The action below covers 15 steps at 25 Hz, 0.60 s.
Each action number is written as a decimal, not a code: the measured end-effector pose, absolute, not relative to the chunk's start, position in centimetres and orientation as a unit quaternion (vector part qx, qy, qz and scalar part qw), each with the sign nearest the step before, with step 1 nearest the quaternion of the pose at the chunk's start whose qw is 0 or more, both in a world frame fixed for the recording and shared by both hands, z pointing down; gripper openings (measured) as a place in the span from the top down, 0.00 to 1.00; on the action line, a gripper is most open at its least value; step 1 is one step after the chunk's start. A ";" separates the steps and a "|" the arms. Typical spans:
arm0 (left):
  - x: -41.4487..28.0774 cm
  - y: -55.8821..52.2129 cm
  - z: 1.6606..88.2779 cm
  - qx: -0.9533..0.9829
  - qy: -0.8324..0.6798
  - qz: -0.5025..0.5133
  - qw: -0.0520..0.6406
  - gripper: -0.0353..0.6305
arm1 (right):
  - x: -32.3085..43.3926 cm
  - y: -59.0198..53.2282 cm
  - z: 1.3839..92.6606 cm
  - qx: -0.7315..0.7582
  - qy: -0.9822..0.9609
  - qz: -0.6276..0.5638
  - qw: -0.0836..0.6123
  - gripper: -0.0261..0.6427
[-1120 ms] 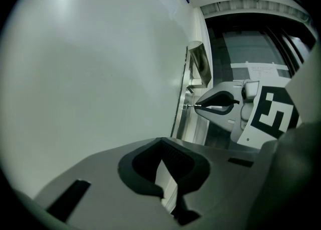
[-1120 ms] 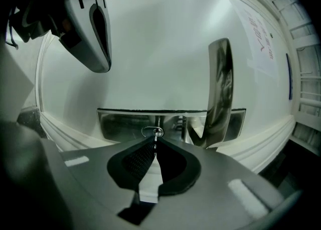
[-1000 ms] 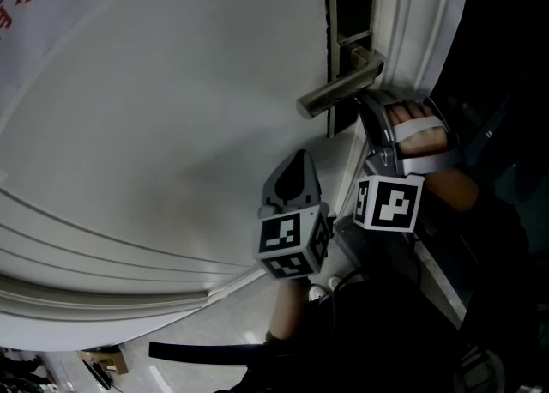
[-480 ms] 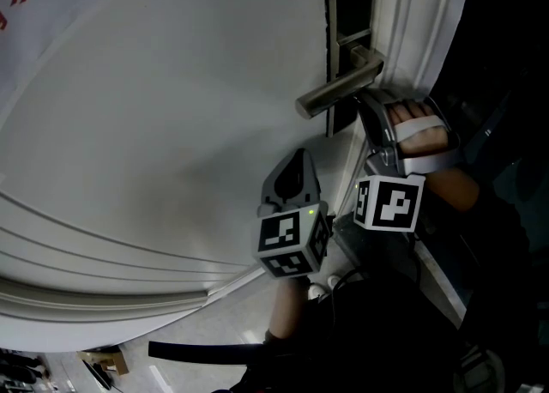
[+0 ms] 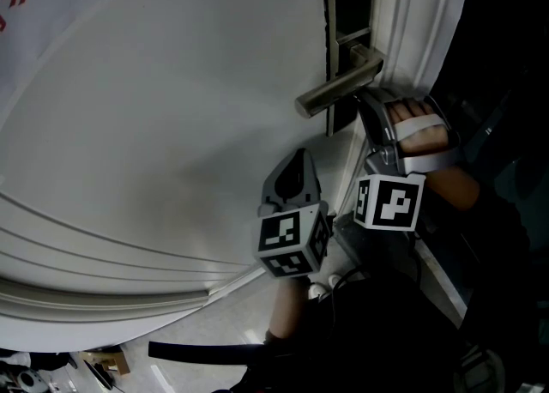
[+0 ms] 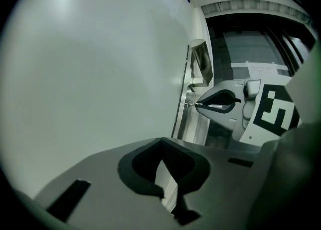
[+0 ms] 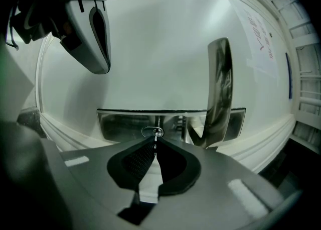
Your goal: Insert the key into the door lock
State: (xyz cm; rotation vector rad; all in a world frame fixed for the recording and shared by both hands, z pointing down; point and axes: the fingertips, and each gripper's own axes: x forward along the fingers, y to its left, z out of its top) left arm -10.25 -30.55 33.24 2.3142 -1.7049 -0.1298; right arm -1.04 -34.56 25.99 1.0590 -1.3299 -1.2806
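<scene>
My right gripper is closed on the key, whose tip sits at the keyhole of the lock; my left gripper (empty) is closed, near the door.

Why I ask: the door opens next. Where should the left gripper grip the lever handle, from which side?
Probably the lever handle near its free end, from the door-face side: the right gripper, shut on the key, crowds the pivot end. The left gripper must open first.
</scene>
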 end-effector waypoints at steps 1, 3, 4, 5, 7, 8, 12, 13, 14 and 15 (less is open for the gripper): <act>-10.3 -30.6 33.2 0.797 -0.588 -0.045 0.130 0.95 | -1.0 -34.6 26.0 0.435 -0.546 -0.526 0.485 0.94; -10.2 -30.6 33.2 0.798 -0.587 -0.045 0.130 0.95 | -1.0 -34.6 26.0 0.435 -0.546 -0.526 0.485 0.94; -10.2 -30.6 33.2 0.798 -0.587 -0.044 0.131 0.95 | -1.1 -34.6 26.0 0.435 -0.546 -0.526 0.485 0.94; -10.1 -30.5 33.2 0.798 -0.586 -0.043 0.134 0.95 | -1.1 -34.6 26.0 0.435 -0.546 -0.526 0.485 0.94; -10.1 -30.5 33.2 0.799 -0.585 -0.044 0.134 0.95 | -1.1 -34.5 26.0 0.434 -0.546 -0.527 0.485 0.94; -10.1 -30.6 33.1 0.798 -0.586 -0.045 0.132 0.95 | -1.1 -34.5 26.0 0.434 -0.546 -0.527 0.486 0.94; -10.1 -30.6 33.1 0.798 -0.586 -0.047 0.130 0.95 | -1.1 -34.6 26.0 0.434 -0.547 -0.526 0.485 0.94; -10.1 -30.6 33.2 0.799 -0.585 -0.046 0.132 0.95 | -1.1 -34.5 26.0 0.434 -0.547 -0.526 0.485 0.94; -10.0 -30.6 33.2 0.799 -0.584 -0.044 0.134 0.95 | -1.1 -34.5 26.0 0.434 -0.547 -0.526 0.485 0.94; -9.9 -30.5 33.3 0.799 -0.583 -0.043 0.137 0.95 | -1.1 -34.5 26.0 0.434 -0.547 -0.527 0.485 0.94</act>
